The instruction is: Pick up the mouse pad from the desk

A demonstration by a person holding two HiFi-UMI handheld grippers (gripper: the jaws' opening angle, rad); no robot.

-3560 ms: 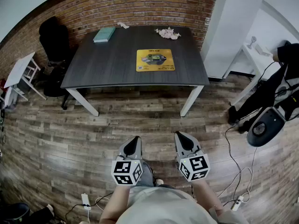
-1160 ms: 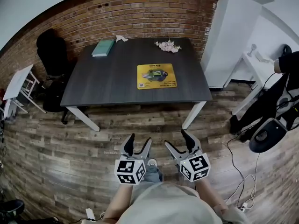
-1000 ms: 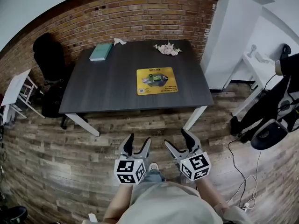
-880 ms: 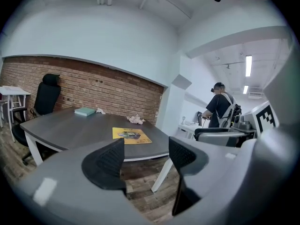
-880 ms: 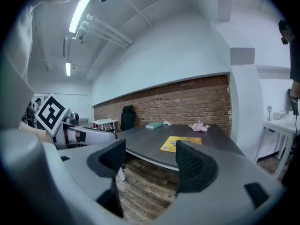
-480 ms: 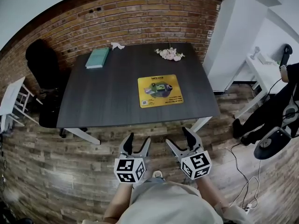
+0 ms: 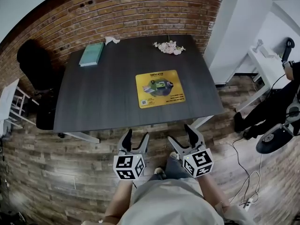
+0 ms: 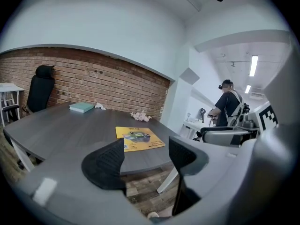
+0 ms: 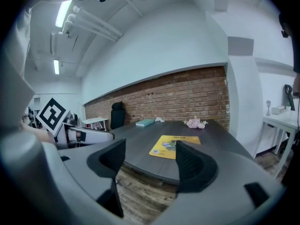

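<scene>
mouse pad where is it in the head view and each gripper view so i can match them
Head view: mouse pad near centre, right half of the desk.
Left gripper view: mouse pad at centre, just above the left claw.
Right gripper view: mouse pad at centre, partly behind the right claw.
Shared landmark: pink flowers beyond it.
</scene>
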